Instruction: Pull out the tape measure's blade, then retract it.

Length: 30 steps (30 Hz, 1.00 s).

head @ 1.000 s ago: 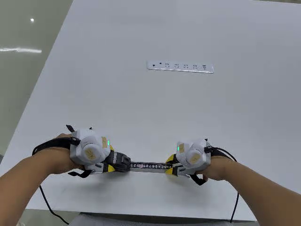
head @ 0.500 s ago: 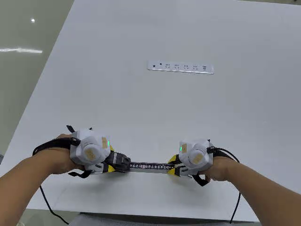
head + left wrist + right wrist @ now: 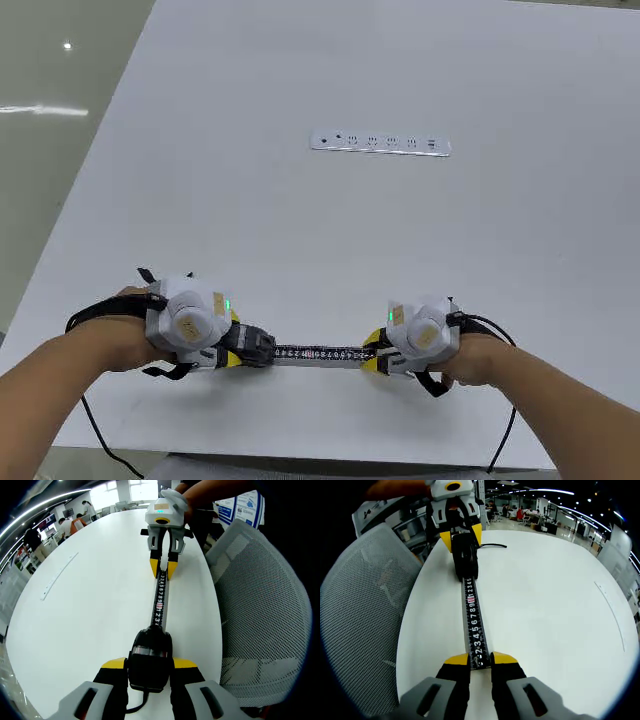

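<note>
Your right gripper [image 3: 481,659], pinched on the tip of the blade [image 3: 473,620], has edged outward, drawing more tape from the tape measure case [image 3: 150,652] that your left gripper [image 3: 149,666] clamps near the tabletop [image 3: 300,220] edge, so the pull-out seems underway.

Numbers on tape blade [image 3: 318,353] unreadable in head view, mesh chair [image 3: 260,605] cut off at edge, distant people [image 3: 70,525] blurred

The left gripper [image 3: 238,353] and right gripper [image 3: 371,352] have rounded white-grey housings, each with a tan round patch [image 3: 190,325] and a small green light [image 3: 227,305]. Their fingers [image 3: 113,664] are black with yellow tips. Black straps [image 3: 98,312] circle the hands. Thin black cables [image 3: 500,440] run off the head view's lower corners.
</note>
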Each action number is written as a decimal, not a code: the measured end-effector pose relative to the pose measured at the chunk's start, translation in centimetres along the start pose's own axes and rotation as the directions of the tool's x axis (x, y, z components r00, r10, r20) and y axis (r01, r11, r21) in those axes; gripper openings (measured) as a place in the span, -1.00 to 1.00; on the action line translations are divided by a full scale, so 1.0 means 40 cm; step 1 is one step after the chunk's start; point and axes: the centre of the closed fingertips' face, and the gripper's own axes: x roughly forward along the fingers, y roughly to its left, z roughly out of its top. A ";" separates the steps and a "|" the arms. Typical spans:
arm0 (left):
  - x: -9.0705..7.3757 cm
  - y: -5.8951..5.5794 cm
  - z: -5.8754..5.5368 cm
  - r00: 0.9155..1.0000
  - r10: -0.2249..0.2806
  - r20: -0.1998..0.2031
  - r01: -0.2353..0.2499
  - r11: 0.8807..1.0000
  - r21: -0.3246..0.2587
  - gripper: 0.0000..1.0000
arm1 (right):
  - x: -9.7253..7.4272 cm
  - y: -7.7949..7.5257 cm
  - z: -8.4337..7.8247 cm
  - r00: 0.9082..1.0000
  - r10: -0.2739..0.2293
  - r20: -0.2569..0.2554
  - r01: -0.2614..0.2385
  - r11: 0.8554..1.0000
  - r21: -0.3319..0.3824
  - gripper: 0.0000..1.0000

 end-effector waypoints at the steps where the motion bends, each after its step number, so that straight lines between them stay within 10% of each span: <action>1: 0.000 0.000 0.000 1.000 0.000 0.000 0.000 1.000 0.000 -0.43 | -0.001 0.000 -0.001 1.000 0.000 0.000 0.000 1.000 0.002 -0.72; 30: 0.000 -0.004 0.000 1.000 0.004 -0.001 -0.004 1.000 -0.002 -0.43 | -0.036 -0.003 -0.044 1.000 -0.012 -0.013 0.013 1.000 0.011 -0.72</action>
